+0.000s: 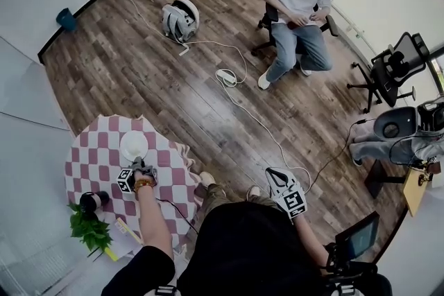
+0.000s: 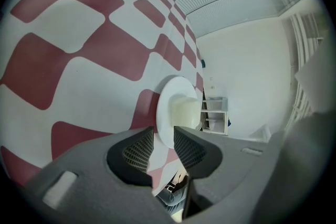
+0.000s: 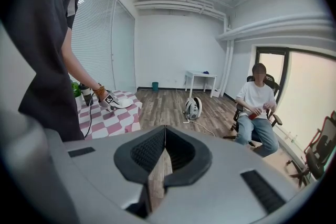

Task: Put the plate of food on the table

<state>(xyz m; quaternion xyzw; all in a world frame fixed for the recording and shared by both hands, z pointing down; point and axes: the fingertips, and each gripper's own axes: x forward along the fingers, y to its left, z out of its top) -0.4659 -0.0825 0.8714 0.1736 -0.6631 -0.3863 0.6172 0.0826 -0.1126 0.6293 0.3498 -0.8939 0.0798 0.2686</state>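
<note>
A white plate (image 1: 134, 147) carrying a pale block of food (image 2: 186, 113) rests on the round table with a red-and-white checked cloth (image 1: 97, 156). My left gripper (image 1: 141, 166) is at the plate's near rim, and in the left gripper view the plate (image 2: 169, 97) has its rim between the two jaws of that gripper (image 2: 164, 141), which close on it. My right gripper (image 1: 276, 177) hangs at the person's right side above the wooden floor. In its own view that gripper (image 3: 164, 140) has its jaws meeting with nothing between them.
A dark cup (image 1: 91, 202), a green plant (image 1: 89, 229) and a yellow item (image 1: 119, 232) sit at the table's near-left edge. A person (image 1: 298, 3) sits in a chair across the room. A cable reel (image 1: 180, 19), floor cables (image 1: 236, 97) and an office chair (image 1: 392, 69) occupy the floor.
</note>
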